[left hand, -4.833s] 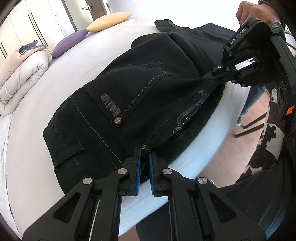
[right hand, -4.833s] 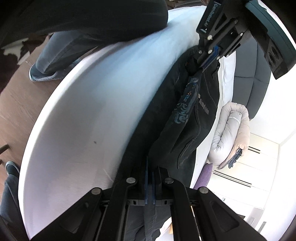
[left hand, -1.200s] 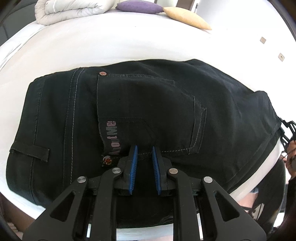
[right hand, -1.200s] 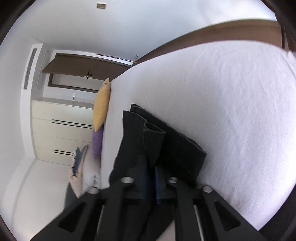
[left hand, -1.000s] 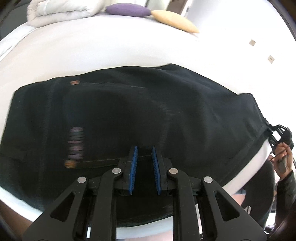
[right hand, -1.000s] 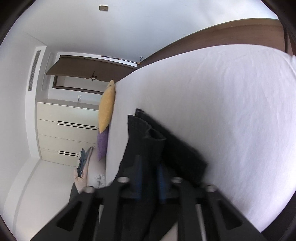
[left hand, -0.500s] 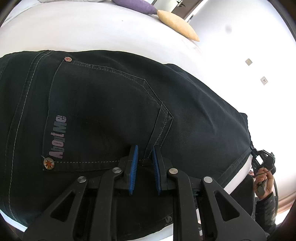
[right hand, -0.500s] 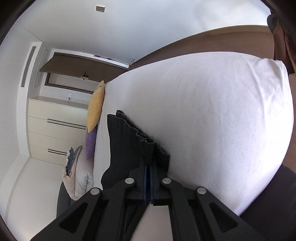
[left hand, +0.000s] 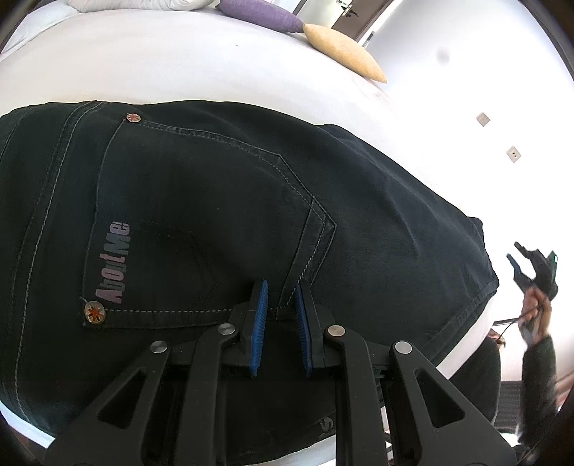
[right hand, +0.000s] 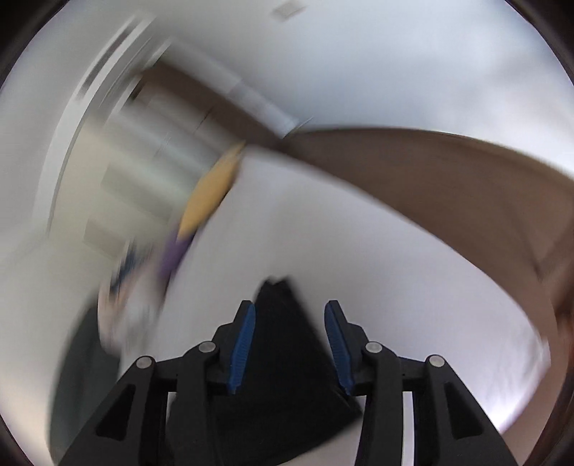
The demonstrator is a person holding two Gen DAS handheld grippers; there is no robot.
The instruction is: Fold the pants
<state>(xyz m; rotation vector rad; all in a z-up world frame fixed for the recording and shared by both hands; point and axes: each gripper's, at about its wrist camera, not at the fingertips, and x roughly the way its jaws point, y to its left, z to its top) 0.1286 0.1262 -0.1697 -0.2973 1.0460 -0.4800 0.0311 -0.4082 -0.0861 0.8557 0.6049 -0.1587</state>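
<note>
Black pants (left hand: 215, 200) lie folded on the white bed (left hand: 179, 64), back pocket with an "AboutMe" label facing up. My left gripper (left hand: 281, 286) hovers close over the pocket's lower corner. Its blue pads stand a narrow gap apart with no cloth pinched between them. At the far right of the left wrist view a hand holds my right gripper (left hand: 534, 265) in the air beyond the pants' leg end. In the blurred right wrist view the right gripper (right hand: 290, 308) is opening. The pants' end (right hand: 280, 358) lies below the gap, free of the pads.
A purple cushion (left hand: 262, 14) and a yellow cushion (left hand: 344, 61) lie at the bed's far edge, beside a rolled white duvet (left hand: 143, 3). White sheet surrounds the pants. The person's dark clothing shows at the bed's near right edge.
The right gripper has let go of the pants' leg end, opened, risen and rolled. The left gripper has sunk slightly closer to the pocket, with its gap unchanged.
</note>
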